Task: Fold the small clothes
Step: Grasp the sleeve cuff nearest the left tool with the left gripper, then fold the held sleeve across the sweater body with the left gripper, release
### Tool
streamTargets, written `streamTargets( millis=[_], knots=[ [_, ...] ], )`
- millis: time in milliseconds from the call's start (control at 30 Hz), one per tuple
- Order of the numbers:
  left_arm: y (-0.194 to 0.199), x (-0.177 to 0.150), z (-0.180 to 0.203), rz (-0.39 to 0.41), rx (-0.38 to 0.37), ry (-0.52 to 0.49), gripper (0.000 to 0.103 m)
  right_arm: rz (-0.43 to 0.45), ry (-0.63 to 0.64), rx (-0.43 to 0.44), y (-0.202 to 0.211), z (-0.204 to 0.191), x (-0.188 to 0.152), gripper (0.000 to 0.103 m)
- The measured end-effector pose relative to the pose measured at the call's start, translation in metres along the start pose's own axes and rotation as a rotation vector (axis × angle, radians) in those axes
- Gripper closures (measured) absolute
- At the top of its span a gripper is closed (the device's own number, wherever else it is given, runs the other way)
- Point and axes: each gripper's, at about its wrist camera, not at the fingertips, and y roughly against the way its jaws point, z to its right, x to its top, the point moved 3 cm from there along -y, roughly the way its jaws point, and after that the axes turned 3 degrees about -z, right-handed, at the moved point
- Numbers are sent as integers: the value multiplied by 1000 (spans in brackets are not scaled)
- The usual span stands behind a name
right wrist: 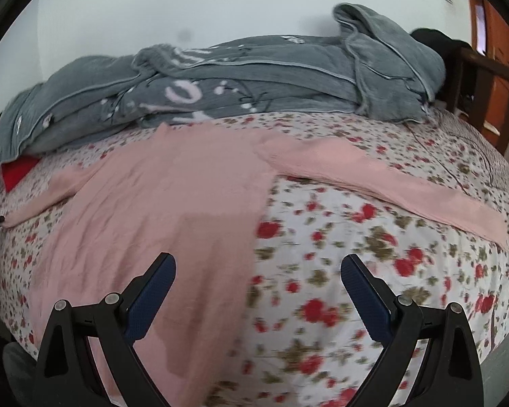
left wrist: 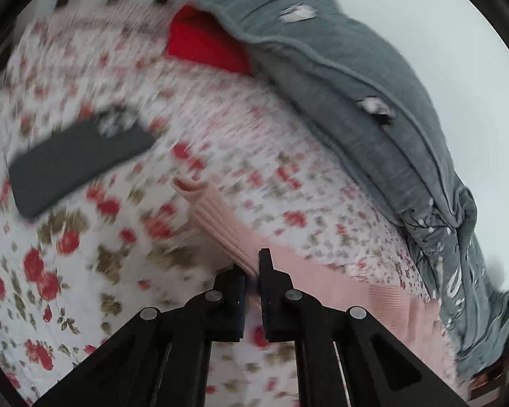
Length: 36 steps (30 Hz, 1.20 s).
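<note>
On the bed, across the floral sheet (right wrist: 339,271), I see the pink top (right wrist: 173,203) spread flat, and only my right wrist view takes in its whole shape: the body lies at the centre-left, one sleeve runs off toward 3 o'clock, and the other trails toward 9 o'clock. My left wrist view shows what the right cannot, namely that the left gripper (left wrist: 252,273) has its fingers closed tight on the ribbed sleeve (left wrist: 217,224) of that top, with the cuff sticking out beyond the tips toward 11 o'clock. That view is blurred. A dark phone (left wrist: 78,159) lies on the sheet at 9 o'clock from the cuff, well apart from it, and a red cloth (left wrist: 203,44) peeks from under the grey blanket (left wrist: 356,95) at 12 o'clock. My right gripper (right wrist: 258,268) points downward over the sheet with its fingers spread wide and nothing between them; the left finger hangs above the top's edge, the right finger above bare sheet. Beyond the top, at 12 o'clock in the right view, the grey blanket lies bunched along the wall, and a wooden bed frame (right wrist: 485,68) shows at 2 o'clock.
</note>
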Motion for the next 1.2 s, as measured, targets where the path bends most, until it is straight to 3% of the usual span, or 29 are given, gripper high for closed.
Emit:
streamTargets(
  millis=[133,233,433,567,700,767,867,900,933,1000,1033,1067,1200],
  knots=[
    [26,-2,77,59,6,-164,96,34,-36,-19,-1,40,4,6],
    [41,-21,144,74,-46,-277,96,59,-50,-53,-1,67,9,6],
    [47,-87,289,57,-142,-475,96,90,-108,-63,-3,129,11,6],
    [33,-171,389,-16,-218,-607,96,123,-191,-35,-3,160,1,6],
    [14,-276,450,-136,-289,-723,96,141,-261,-16,-4,185,-14,6],
    [-3,-334,465,-193,-296,-804,96,136,-268,-40,-3,194,-17,6],
    [-29,-402,464,-253,-224,-925,94,153,-270,-40,1,206,-21,6],
    [-34,-413,459,-249,-194,-952,92,153,-275,-36,2,210,-23,6],
    [-32,-424,454,-191,-184,-983,92,150,-281,-35,2,214,-25,6],
    [-19,-423,453,-165,-218,-987,75,137,-290,-35,-1,221,-27,6],
    [-16,-423,451,-150,-215,-976,41,131,-291,-34,-2,224,-29,6],
    [-14,-421,447,-141,-195,-964,20,126,-291,-33,-3,226,-29,6],
    [-24,-412,452,-159,-218,-934,23,118,-304,-43,-5,231,-30,6]
  ],
)
